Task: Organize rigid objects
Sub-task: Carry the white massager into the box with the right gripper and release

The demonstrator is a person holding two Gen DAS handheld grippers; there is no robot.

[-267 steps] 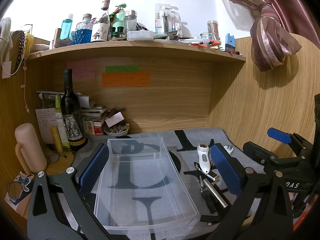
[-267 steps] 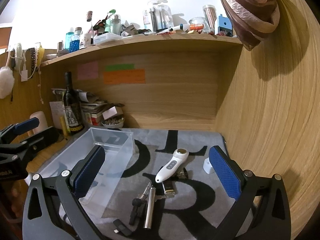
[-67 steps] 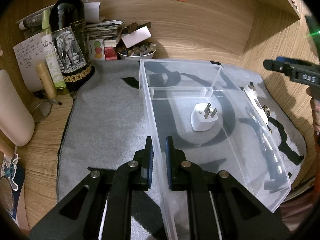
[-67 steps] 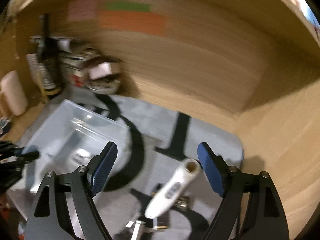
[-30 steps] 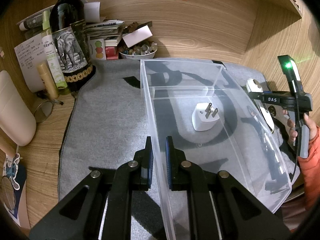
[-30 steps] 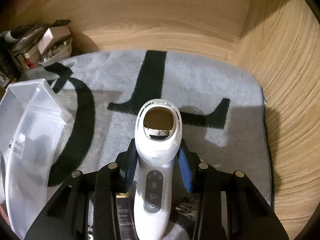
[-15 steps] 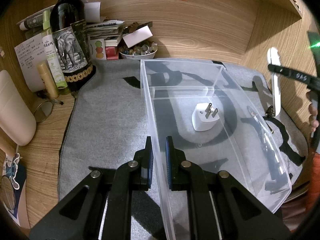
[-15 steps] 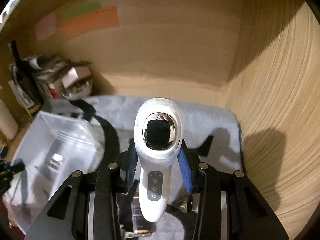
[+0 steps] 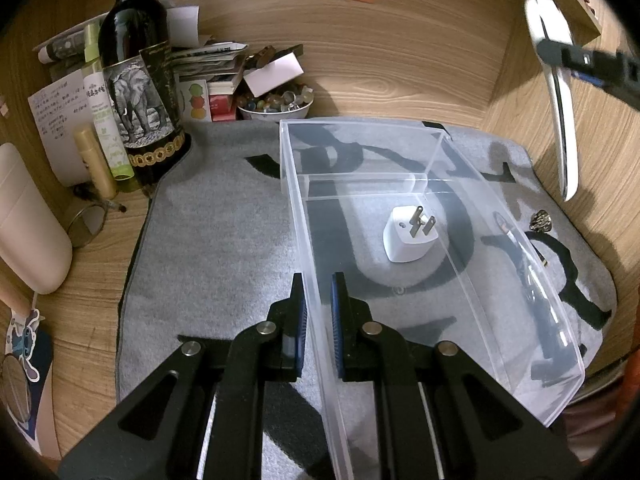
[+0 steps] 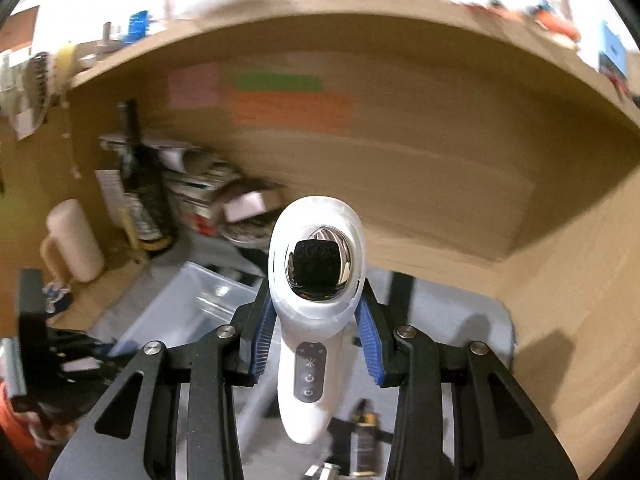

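Clamped on the left wall of the clear bin [image 9: 400, 152], the left gripper [image 9: 317, 320] steadies it on the grey mat [image 9: 216, 240]; a white plug [image 9: 410, 236] lies inside. Rightward, the white handheld device [image 10: 314, 304] is gripped aloft by the right gripper [image 10: 316, 332]. Tail-heavy, it could be pivoted loose or knocked against the bin's rim.
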